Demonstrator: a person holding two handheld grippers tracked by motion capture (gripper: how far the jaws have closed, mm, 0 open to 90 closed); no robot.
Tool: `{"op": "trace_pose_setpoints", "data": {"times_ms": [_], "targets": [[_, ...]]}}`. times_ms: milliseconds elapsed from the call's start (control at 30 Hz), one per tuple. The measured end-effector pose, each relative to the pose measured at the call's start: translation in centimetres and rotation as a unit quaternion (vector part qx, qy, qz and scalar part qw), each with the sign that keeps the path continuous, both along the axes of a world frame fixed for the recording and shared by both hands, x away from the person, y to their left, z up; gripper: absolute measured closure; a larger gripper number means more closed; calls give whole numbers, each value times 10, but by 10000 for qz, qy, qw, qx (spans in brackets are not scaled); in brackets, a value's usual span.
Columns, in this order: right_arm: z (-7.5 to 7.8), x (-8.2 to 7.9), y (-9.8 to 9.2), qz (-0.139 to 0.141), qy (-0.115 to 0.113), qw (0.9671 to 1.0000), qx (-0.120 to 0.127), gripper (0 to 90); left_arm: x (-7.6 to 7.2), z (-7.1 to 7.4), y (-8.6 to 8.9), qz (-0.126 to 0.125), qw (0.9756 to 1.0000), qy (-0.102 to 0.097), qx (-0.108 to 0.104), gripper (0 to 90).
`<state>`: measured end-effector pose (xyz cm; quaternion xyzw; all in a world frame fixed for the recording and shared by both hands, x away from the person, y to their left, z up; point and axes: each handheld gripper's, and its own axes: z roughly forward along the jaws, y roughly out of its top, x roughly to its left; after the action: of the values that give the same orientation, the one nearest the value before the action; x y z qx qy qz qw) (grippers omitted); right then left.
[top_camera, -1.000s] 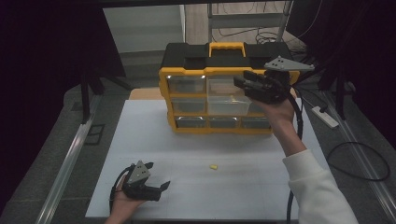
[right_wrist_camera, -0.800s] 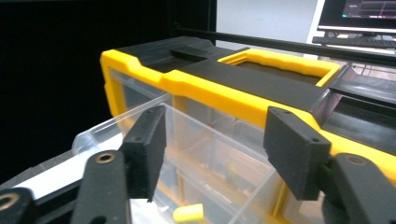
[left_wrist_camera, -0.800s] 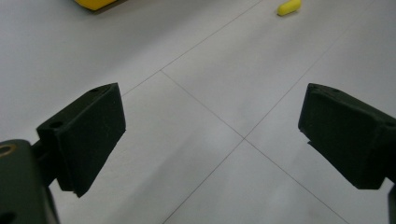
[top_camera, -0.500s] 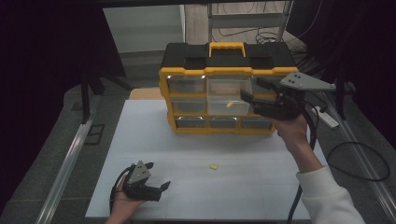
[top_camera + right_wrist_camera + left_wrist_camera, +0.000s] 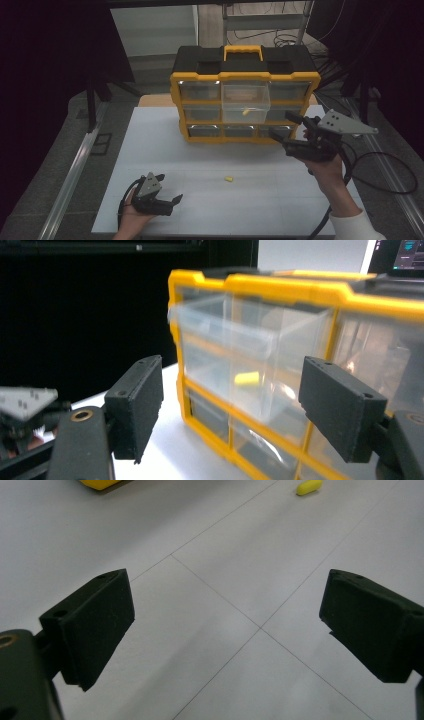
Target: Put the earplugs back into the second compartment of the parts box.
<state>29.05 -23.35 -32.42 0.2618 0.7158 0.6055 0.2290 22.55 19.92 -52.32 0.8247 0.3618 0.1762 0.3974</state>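
Right gripper (image 5: 289, 134): spread, just been opening, nothing between jaws.
Left gripper (image 5: 170, 202): spread, empty, on table (image 5: 150, 150).
Drawer (image 5: 245, 101): pulled out, holds 1 yellow piece (image 5: 245, 112).

clear glossy plastic drawer (image 5: 245, 102)

Blurred drawer (image 5: 235, 365); small piece (image 5: 246, 378) indistinct

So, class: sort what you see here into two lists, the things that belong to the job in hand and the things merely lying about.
Part of the job:
- yellow organiser box
- pulled-out clear drawer with a yellow piece inside
- loose yellow piece on the white table
- right gripper, open
- left gripper, open

Lying about:
- cables on the floor
- metal rail
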Motion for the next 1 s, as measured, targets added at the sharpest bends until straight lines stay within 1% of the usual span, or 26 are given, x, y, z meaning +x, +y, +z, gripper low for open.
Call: {"op": "trace_pose_setpoints", "data": {"times_ms": [100, 133, 167, 200, 300, 333, 367, 467, 600, 733, 1000], "targets": [[-11, -7, 0, 41, -5, 9999, -152, 259, 0, 0, 0, 4, 10000, -4, 0, 76], [-11, -7, 0, 41, -5, 9999, -152, 259, 0, 0, 0, 4, 10000, -4, 0, 76], [-19, -9, 0, 74, 70, 9998, -171, 258, 0, 0, 0, -1, 10000, -3, 4, 76], [-23, -11, 0, 96, 113, 9997, -185, 258, 0, 0, 0, -2, 10000, -1, 5, 76], [-29, -13, 0, 127, 156, 9996, -193, 257, 0, 0, 0, -2, 10000, -2, 3, 76], [-35, -14, 1, 195, 200, 9994, -228, 256, 0, 0, 0, 0, 10000, 1, -10, 76], [-43, -16, 3, 284, 252, 9986, -381, 252, 0, 0, 0, 0, 10000, 0, -12, 76], [-53, -17, 4, 320, 343, 9978, -474, 251, -1, 0, 0, -1, 10000, -6, -22, 76], [-69, -13, 10, 392, 547, 9958, -625, 250, -1, 0, -1, -13, 10000, -19, -14, 76], [-80, -10, 16, 437, 687, 9938, -754, 249, -1, 0, 0, -2, 10000, -27, -26, 76], [-102, -7, 34, 618, 915, 9875, -1128, 246, -1, 0, 0, -16, 10000, -26, -31, 76]]}}
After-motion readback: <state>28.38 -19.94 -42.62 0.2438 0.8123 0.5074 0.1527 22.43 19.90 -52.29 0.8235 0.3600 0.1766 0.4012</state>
